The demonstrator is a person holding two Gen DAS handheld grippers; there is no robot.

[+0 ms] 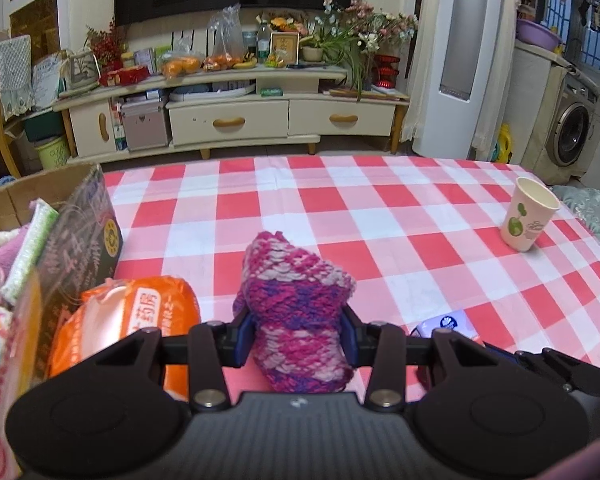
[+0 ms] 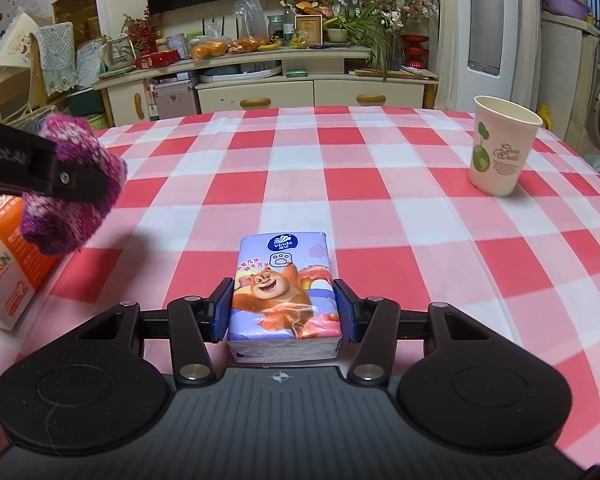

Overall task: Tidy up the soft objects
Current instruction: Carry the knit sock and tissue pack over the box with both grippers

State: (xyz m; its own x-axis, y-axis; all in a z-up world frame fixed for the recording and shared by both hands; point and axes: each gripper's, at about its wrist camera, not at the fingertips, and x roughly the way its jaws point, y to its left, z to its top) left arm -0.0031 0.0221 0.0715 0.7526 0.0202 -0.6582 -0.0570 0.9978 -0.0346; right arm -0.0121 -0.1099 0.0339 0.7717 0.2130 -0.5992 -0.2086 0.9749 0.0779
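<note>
Pink knitted sock (image 1: 296, 300), just one, is being squeezed by the left gripper (image 1: 296, 340). One tissue pack (image 2: 285, 292) is being pinched by the right gripper (image 2: 284, 310). One paper cup (image 2: 500, 146) is standing nearby.

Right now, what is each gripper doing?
Left gripper: shut on the knitted piece.
Right gripper: shut on the tissue pack.

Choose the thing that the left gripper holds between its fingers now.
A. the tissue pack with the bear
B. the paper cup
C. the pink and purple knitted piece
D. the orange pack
C: the left gripper is shut on the pink and purple knitted piece, lifted off the table; the right wrist view shows this too.
</note>
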